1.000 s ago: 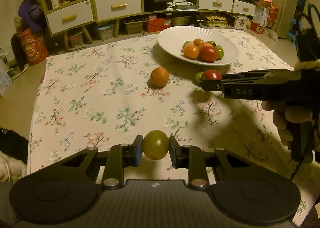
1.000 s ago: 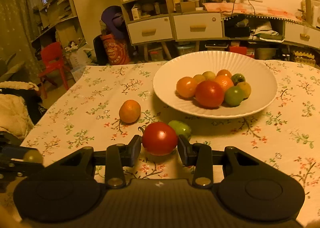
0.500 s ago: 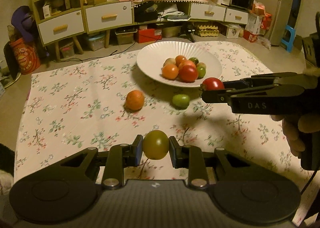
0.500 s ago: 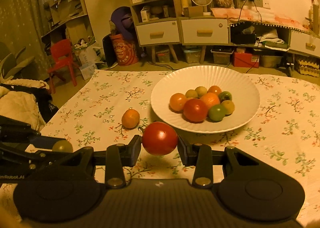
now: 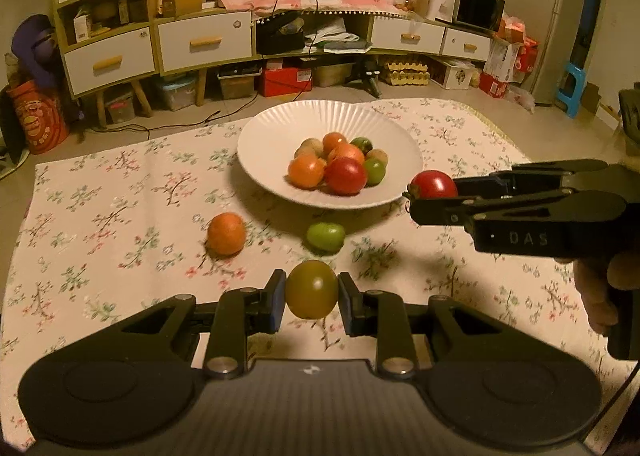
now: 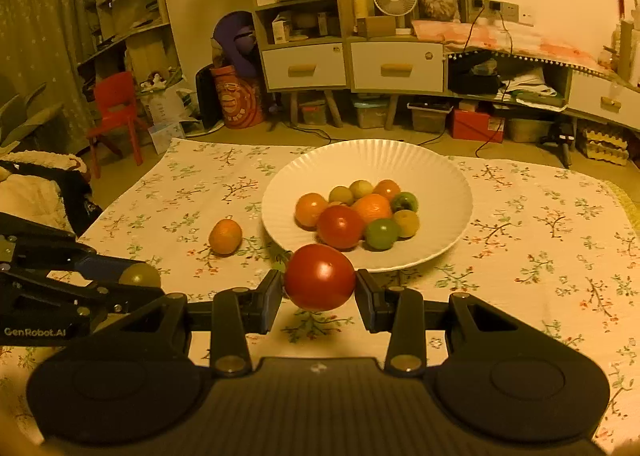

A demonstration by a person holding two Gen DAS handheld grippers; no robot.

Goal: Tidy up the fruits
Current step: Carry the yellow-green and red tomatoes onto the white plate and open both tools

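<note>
My left gripper (image 5: 311,293) is shut on an olive-green tomato (image 5: 311,288), held above the cloth. My right gripper (image 6: 319,284) is shut on a red tomato (image 6: 319,276), held just in front of the white plate (image 6: 436,175). The plate holds several red, orange and green fruits (image 6: 340,225). An orange fruit (image 5: 226,233) and a green fruit (image 5: 325,236) lie on the floral cloth (image 5: 100,215) before the plate (image 5: 272,135). In the left wrist view the right gripper (image 5: 430,195) with its red tomato (image 5: 434,184) is at the plate's right rim. The green fruit is hidden in the right wrist view.
The cloth lies on the floor. Behind it stand cabinets with white drawers (image 5: 204,41), storage boxes and cables. A red chair (image 6: 116,111) stands at the left. The left gripper (image 6: 134,278) shows at the left of the right wrist view.
Both grippers have risen and pulled back with their tomatoes. The red tomato has left the cloth and now hangs near the plate's rim.
</note>
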